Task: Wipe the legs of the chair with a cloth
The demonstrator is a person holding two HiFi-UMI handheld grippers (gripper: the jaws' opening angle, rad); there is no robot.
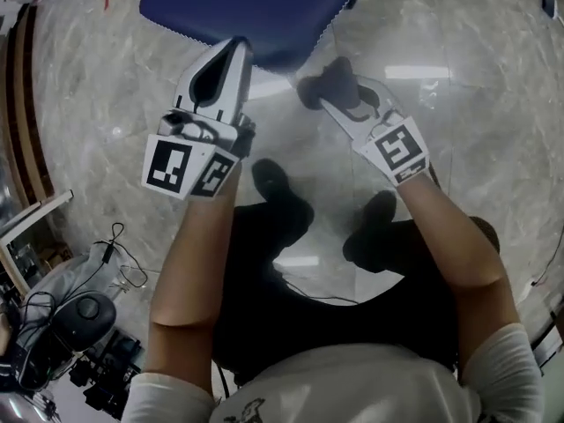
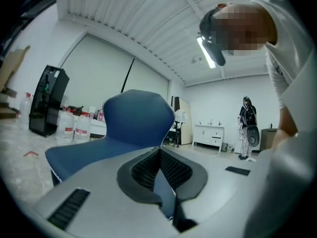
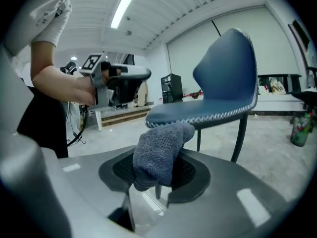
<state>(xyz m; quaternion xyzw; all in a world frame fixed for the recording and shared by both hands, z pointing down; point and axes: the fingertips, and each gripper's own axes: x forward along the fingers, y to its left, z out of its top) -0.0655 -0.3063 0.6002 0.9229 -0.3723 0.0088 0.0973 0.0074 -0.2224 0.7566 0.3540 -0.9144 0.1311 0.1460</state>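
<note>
Head view is showing the person's white shirt (image 1: 352,386) closest to the camera, with both bare forearms reaching forward over the pale, glossy marble floor (image 1: 493,130). The right gripper (image 1: 324,95) is clamping a grey terry cloth (image 1: 324,79) between its jaws. The left gripper (image 1: 231,53) is pointing at the front edge of the blue padded chair seat (image 1: 256,3). A tangle of black cables and equipment (image 1: 70,324) is lying on the floor at the person's left.

In the right gripper view, the right gripper (image 3: 157,175) is pinching the cloth (image 3: 161,150), its jaws pressed in on the bunched fabric, which is standing up out of them. The cloth is sitting just in front of the white-stitched seat edge; whether it is touching cannot be told. Beyond it, the blue chair (image 3: 223,83) is standing on dark, thin metal legs (image 3: 240,138), and the cloth is hanging apart from them. The left gripper (image 3: 131,73) is showing to the left, gripped by a hand (image 3: 74,90).

In the left gripper view, the left gripper (image 2: 159,152) is holding nothing, its jaws closed with the ribbed pads meeting. Past it, the chair (image 2: 133,120) is filling the middle. Farther back, large clear water bottles (image 2: 74,125) and a tall black machine (image 2: 47,100) are standing at the left, and a white cabinet (image 2: 208,133) is standing against the far wall.
</note>
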